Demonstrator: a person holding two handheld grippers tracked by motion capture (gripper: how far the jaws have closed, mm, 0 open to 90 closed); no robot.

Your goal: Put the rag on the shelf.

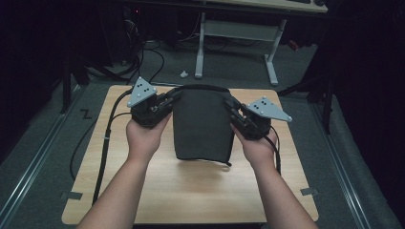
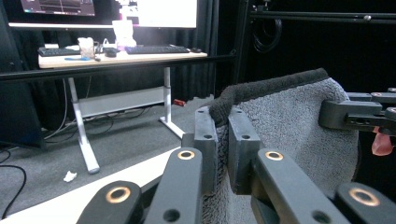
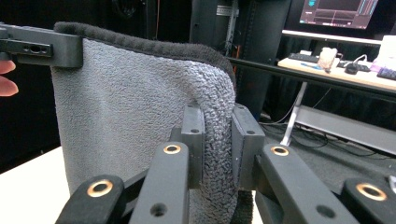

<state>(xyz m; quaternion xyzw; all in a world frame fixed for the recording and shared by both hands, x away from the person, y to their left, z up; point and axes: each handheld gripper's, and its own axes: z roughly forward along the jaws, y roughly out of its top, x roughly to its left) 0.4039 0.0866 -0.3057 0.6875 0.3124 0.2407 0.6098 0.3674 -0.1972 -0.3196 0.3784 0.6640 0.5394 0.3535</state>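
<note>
High view: one towel (image 1: 201,124), two hand-held grippers

The towel (image 1: 202,125) hangs between my two grippers, blocking the way across; the table (image 1: 191,195) near me lies open.

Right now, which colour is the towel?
Grey towel with a darker edge, clearest in the right gripper view.

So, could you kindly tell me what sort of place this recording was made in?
Probably a lab or data-collection workspace. A small light wooden table stands on grey carpet amid black curtains, and behind it a white-legged desk carries keyboards and lit monitors. Both grippers hold up a grey terry towel.
</note>
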